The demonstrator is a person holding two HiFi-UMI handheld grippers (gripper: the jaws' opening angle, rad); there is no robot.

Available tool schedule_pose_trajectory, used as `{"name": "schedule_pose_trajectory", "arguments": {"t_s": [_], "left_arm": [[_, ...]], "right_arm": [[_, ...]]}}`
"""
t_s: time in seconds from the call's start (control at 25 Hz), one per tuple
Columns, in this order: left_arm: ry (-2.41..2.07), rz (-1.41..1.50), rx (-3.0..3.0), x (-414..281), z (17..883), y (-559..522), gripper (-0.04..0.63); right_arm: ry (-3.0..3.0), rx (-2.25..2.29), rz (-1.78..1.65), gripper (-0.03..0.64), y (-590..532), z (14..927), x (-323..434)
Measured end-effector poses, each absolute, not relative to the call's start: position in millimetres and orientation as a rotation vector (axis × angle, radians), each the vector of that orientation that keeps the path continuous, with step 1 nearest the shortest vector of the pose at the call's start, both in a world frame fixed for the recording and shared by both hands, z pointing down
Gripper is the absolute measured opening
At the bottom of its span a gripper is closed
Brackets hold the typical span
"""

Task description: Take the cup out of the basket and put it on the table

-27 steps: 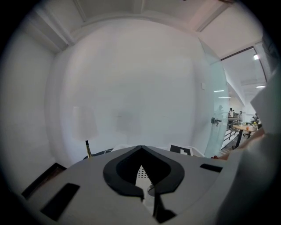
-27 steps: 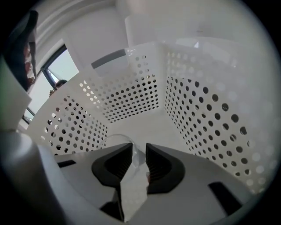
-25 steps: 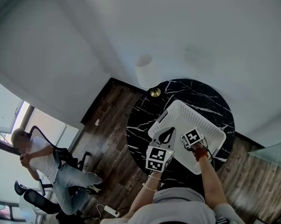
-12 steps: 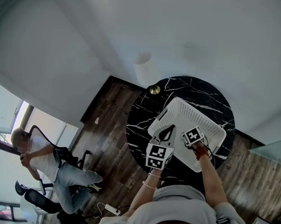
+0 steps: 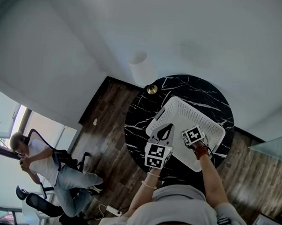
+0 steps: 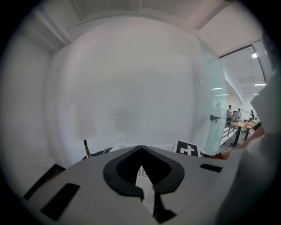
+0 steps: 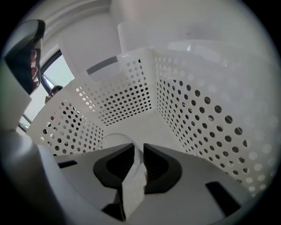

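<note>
A white perforated basket [image 5: 196, 117] stands on a round black marble table [image 5: 179, 85]. In the right gripper view, a clear cup [image 7: 115, 136] sits inside the basket [image 7: 127, 92], close under the camera. My right gripper [image 7: 138, 147] is down in the basket with the cup's thin wall between its jaws. The jaws are closing, and a narrow gap still shows beside the wall. My left gripper [image 5: 164, 132] hangs over the basket's near left rim. Its jaws [image 6: 140, 148] meet at the tips with nothing in them.
A small brass object [image 5: 152, 89] stands at the table's far left edge, with a white cylinder [image 5: 140, 70] on the floor behind it. A person [image 5: 41, 161] sits on a chair at the far left, well away. Dark wood floor surrounds the table.
My left gripper has drifted slightly up and farther over the basket's rim. The right gripper has stayed in the basket.
</note>
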State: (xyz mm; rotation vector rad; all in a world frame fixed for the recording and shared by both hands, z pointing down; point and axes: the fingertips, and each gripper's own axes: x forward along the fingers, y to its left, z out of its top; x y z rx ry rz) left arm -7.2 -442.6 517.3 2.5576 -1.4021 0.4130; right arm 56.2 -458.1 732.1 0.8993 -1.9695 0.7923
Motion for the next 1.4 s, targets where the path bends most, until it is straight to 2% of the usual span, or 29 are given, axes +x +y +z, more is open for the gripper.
{"name": "schedule_pose_trajectory", "arguments": {"t_s": [0.72, 1.4], "left_arm": [[-1.396, 0.456, 2.555, -15, 533, -446, 0.005], [-1.36, 0.502, 2.543, -11, 549, -445, 0.005]], "right_arm": [[-1.97, 0.963, 0.844, 0.058, -461, 732, 60], [-2.124, 1.035, 0.904, 0.057, -468, 684, 46]]}}
